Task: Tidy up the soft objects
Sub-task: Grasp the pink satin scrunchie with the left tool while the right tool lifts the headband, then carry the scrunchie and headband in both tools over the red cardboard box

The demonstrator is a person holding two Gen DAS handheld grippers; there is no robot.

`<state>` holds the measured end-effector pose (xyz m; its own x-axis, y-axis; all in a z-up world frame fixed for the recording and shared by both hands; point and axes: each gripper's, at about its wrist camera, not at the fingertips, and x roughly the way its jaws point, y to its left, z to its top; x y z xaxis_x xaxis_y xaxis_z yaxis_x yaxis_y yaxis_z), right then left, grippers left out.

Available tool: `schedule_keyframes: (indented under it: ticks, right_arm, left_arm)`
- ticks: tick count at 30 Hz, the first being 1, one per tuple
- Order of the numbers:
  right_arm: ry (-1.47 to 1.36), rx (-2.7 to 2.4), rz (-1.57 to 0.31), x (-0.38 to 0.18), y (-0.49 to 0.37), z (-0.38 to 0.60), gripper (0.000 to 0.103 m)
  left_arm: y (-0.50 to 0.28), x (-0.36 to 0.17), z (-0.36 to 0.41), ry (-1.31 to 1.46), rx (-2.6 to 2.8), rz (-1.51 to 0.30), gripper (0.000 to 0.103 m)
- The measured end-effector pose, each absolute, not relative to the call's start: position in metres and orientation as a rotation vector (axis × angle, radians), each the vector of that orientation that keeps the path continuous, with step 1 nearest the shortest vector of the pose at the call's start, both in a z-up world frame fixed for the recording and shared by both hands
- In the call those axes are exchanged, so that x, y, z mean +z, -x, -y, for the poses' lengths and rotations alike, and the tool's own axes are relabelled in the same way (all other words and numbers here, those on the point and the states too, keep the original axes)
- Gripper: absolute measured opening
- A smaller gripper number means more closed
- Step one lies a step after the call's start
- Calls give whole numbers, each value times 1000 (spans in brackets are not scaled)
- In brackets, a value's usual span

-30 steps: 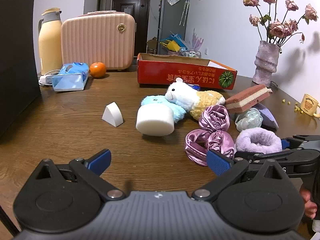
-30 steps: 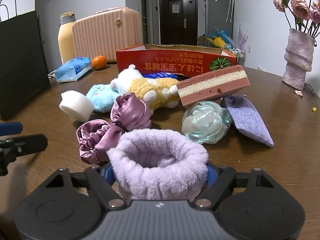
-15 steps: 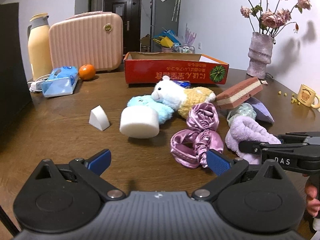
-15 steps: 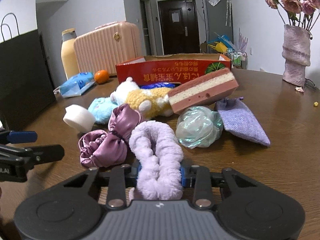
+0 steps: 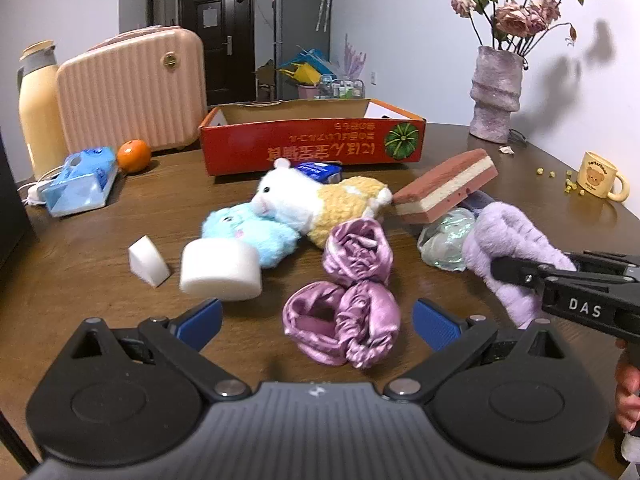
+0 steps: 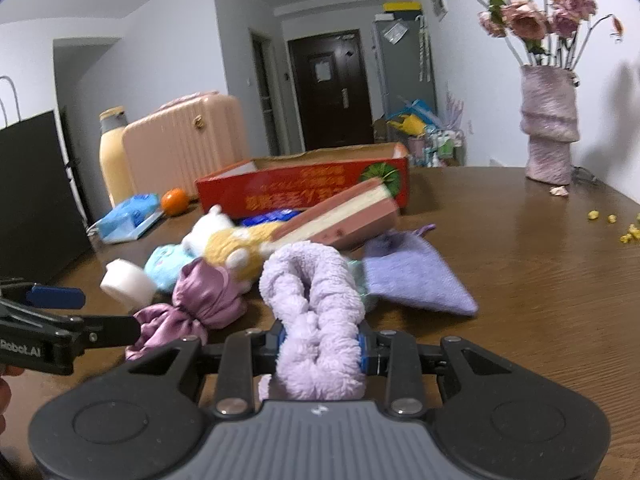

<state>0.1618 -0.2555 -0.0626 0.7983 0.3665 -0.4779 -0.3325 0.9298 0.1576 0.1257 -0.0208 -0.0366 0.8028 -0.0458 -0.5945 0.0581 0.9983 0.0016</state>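
I have the right gripper (image 6: 322, 350) clamped on the lilac fluffy scrunchie (image 6: 316, 312), squeezing it into a narrow folded loop between the blue pads. It sits lifted at the near right of the pile, and in the left wrist view its far end hangs close to the iridescent green scrunchie (image 5: 446, 240); I cannot tell whether they touch. The left gripper (image 5: 318, 318) is spread wide and holds nothing, low over the table (image 5: 100, 248) with the satin purple scrunchie (image 5: 348, 316) lying between its 2 pads.

The likely destination is the red cardboard box (image 5: 312, 148) at the far side, though that is my guess from the task.

What worries me:
- The plush pile compresses, so my hold may be only on fluff and could slip out on a quick swing.
- The pink-and-cream layered sponge (image 6: 340, 220) leans on the heap just beyond the scrunchie; brushing it on the way could tip it onto the purple cloth pouch (image 6: 412, 276).
- The box's near wall stands up; too low a carry would catch the dangling loop on the rim.
- Closing the left gripper carelessly could shove the white foam cylinder (image 5: 220, 274) just beside its left pad.
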Motion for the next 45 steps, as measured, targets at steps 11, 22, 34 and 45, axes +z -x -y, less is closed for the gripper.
schedule_keyframes:
  ticks: [11,22,34,45]
  right_arm:
    - [-115,311,-478,-61,-168,284,30]
    - [-152,287,-469,-64,-170,292,30]
    - [-151,285,-485,-67,-173,290,30]
    - [-138,282,-479,-68,-173,289,30]
  left_arm:
    - [-155,-45,45,-72,-75,-676,103]
    - [-183,-63,54,-86,-57,-712,91]
    - [-192,-77,48,-45,-101,-736,56]
    - [-183,-72,45,-13,-141,-708,41]
